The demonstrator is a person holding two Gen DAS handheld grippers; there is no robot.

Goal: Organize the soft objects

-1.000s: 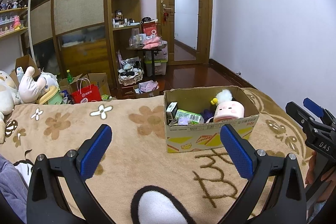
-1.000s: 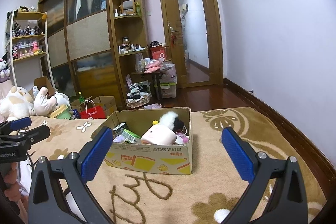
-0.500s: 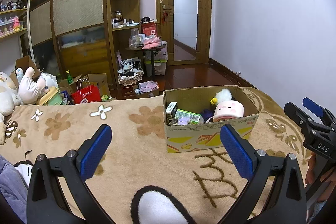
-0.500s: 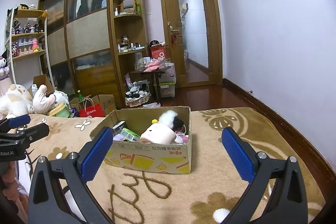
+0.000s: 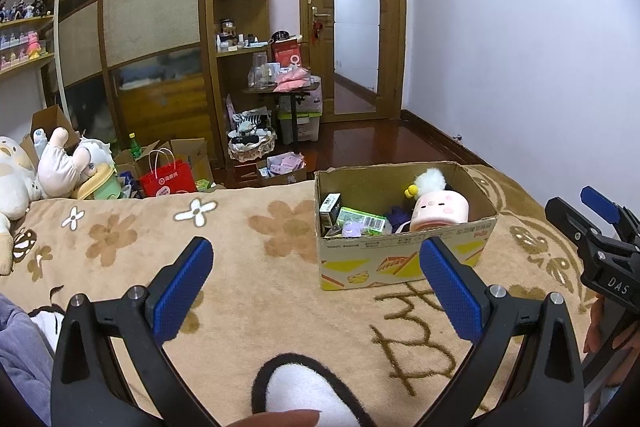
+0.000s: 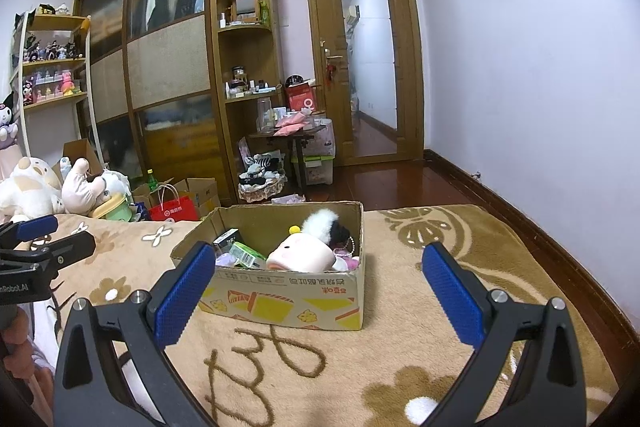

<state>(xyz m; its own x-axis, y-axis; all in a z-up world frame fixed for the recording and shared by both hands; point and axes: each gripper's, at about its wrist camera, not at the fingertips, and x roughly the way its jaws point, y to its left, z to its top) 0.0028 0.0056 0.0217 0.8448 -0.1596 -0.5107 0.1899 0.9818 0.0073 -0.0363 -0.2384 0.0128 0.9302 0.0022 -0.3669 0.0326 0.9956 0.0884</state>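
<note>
- Far left, past the blanket's edge: we see a pile of plush toys (image 5: 48,167), white and pink, lying outside any container. We judge these are still to sort.
- Left gripper (image 5: 316,283): spread wide, nothing between the blue pads, hovering over the brown flower blanket (image 5: 132,243), well short of the box.
- Centre: cardboard box (image 6: 288,291) sits on the blanket, open top. Inside we see a pink-faced plush (image 6: 304,255) with white fluffy tuft on the right side, small cartons and a green packet (image 5: 360,221) on the left side, something purple between; rest too small to tell.
- Right gripper (image 6: 320,291): also spread wide and empty, aimed at the box front, not touching it.
- Progress, our call: early or between picks. One soft toy is in the box mixed with hard packets; nothing is in hand. Which way the sort goes, into or out of the box, we cannot tell.
</note>
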